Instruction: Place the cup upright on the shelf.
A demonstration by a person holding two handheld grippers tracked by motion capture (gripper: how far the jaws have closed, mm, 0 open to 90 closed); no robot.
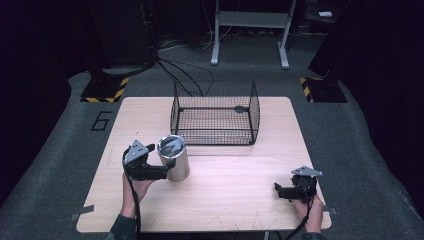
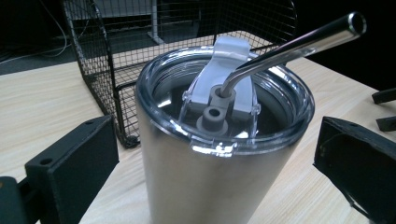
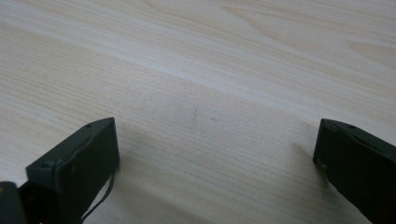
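The steel tumbler (image 1: 174, 158) stands upright on the desk (image 1: 235, 180), just in front of the wire basket (image 1: 215, 117) and near its left front corner. The left gripper (image 1: 167, 169) has its 2 jaws apart, one on each side of the tumbler's body; in the left gripper view a gap shows between each jaw and the steel wall, so the cup is straddled, not yet clamped. A clear lid (image 2: 224, 100) sits on top, and a bent metal straw (image 2: 299, 44) leans out through it toward the basket side.

The step in hand looks like taking hold of the tumbler. To do it well, the person should centre the jaws on the body below the lid rim, close them squarely on the smooth wall, and grip firmly, since polished steel will likely slip. Lifting straight up would keep the straw clear of the basket's wire.

The right gripper (image 1: 284, 191) rests low over bare desk near the right front corner, well apart from the tumbler, its jaws wide apart and holding nothing.
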